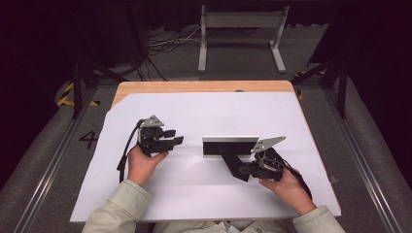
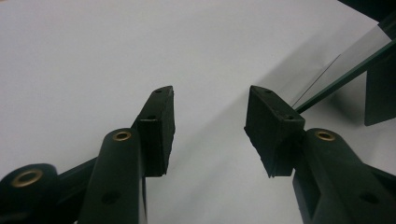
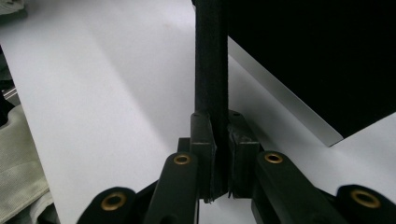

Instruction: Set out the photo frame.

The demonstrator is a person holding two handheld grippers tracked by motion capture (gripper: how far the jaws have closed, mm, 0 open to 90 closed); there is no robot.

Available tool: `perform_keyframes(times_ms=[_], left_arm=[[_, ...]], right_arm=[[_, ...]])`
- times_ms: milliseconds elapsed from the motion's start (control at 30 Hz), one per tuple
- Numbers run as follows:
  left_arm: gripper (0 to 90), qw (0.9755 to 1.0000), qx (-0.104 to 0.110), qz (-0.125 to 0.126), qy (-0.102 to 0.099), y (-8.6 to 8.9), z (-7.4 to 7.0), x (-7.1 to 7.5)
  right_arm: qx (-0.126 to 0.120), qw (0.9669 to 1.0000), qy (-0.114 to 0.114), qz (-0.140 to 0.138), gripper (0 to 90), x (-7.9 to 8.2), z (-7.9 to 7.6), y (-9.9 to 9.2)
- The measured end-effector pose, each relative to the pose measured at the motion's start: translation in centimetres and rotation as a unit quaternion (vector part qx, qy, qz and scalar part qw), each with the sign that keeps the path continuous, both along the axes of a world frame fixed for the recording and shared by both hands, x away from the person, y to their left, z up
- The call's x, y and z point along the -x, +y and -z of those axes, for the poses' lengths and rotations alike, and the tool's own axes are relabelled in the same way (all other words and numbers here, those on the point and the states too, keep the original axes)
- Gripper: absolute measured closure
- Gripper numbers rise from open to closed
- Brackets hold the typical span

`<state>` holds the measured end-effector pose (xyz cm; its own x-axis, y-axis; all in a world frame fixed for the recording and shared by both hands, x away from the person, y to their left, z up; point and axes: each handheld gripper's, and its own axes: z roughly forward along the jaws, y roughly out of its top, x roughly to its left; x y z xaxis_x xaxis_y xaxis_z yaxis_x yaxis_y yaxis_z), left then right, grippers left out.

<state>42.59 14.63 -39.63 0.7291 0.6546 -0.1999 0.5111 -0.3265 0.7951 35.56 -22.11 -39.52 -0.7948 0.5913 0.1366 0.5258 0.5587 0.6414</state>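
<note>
Observed near the middle of the white sheet (image 1: 204, 194): 1 picture frame (image 1: 230, 147), standing on its long lower edge. Long axis running left to right across the high view, roughly parallel to the far table edge. Dark face with pale border turned toward the person's side. Tilt of the frame cannot be judged with certainty.

Attached at the near side: 1 black stand leg (image 1: 235, 165), reaching from the frame toward the person and slightly to the right, ending close to the right gripper (image 1: 250, 169). In the right gripper view, leg (image 3: 211, 60) seen as a narrow dark strip rising straight up between the jaws, frame's dark panel (image 3: 317, 56) behind it at right with its pale edge slanting down to the sheet.

Right gripper (image 3: 219, 154): jaws clenched on the stand leg, pads pressed against both of its sides. Held low, just above the sheet, by the right hand (image 1: 286, 187).

Left gripper (image 1: 172, 137): jaws released, nothing between them, pointing rightward toward the frame and well apart from it. In the left gripper view (image 2: 210, 130), bare white sheet between the pads; frame edge (image 2: 345, 70) visible at upper right. Held by the left hand (image 1: 143, 162).

Count: 1 frame, 1 stand leg, 2 grippers, 2 hands, 1 white sheet, 1 wooden table (image 1: 194, 86)
</note>
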Motion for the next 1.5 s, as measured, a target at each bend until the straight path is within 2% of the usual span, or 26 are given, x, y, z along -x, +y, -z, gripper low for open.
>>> perform_keyframes(times_ms=[133, 233, 300, 367, 500, 600, 667, 733, 833, 933, 1100, 1300, 1500], left_arm=[[52.5, 1.0000, -0.003, -0.001, -0.001, -0.1, 0.0, 0.0], [52.3, 1.0000, -0.007, 0.002, -0.005, -0.2, 0.0, 0.0], [52.1, 1.0000, -0.007, 0.003, -0.004, -0.3, 0.1, 0.0], [51.9, 0.9999, -0.009, 0.006, -0.006, -0.3, 0.1, -0.1], [51.7, 1.0000, -0.007, 0.005, -0.002, -0.3, 0.1, 0.0], [52.2, 0.9999, -0.010, 0.007, -0.007, -0.4, 0.1, -0.1], [52.9, 0.9999, -0.007, 0.013, -0.001, -0.5, 0.1, -0.1], [55.1, 0.9998, -0.006, 0.017, 0.002, -0.6, 0.1, 0.0], [58.7, 0.9996, -0.010, 0.026, -0.005, -0.8, -0.1, 0.1], [64.5, 0.9994, -0.008, 0.032, -0.005, -0.9, -0.2, 0.2], [71.5, 0.9982, -0.016, 0.055, -0.013, -1.2, -0.4, 0.4], [84.8, 0.9973, -0.036, 0.058, -0.026, -1.9, -0.5, 0.7], [89.6, 0.9971, -0.038, 0.060, -0.027, -2.1, -0.5, 0.7]], right_arm=[[0.003, 1.0000, 0.003, 0.002, 82.0, 0.1, 0.1, 0.1], [0.005, 1.0000, -0.004, 0.002, 75.1, 0.1, 0.0, 0.0], [0.001, 1.0000, 0.001, -0.002, 74.0, 0.1, -0.1, -0.1], [0.004, 1.0000, -0.004, 0.001, 73.4, 0.2, -0.1, -0.2], [-0.006, 1.0000, -0.005, 0.003, 71.1, 0.4, -0.4, -0.7], [-0.013, 0.9998, -0.011, 0.004, 70.1, 0.7, -0.8, -1.2], [-0.022, 0.9997, -0.014, 0.003, 69.9, 0.8, -1.0, -1.5], [-0.028, 0.9994, -0.020, 0.006, 70.0, 0.9, -1.4, -1.8], [-0.035, 0.9990, -0.025, 0.008, 70.4, 1.1, -1.9, -2.2], [-0.034, 0.9989, -0.032, 0.009, 71.4, 1.2, -2.2, -2.7], [-0.037, 0.9985, -0.034, 0.021, 77.5, 1.3, -2.5, -3.6], [-0.033, 0.9983, -0.037, 0.030, 84.7, 1.4, -2.8, -4.4], [-0.034, 0.9975, -0.044, 0.043, 85.7, 1.3, -3.2, -5.1]])
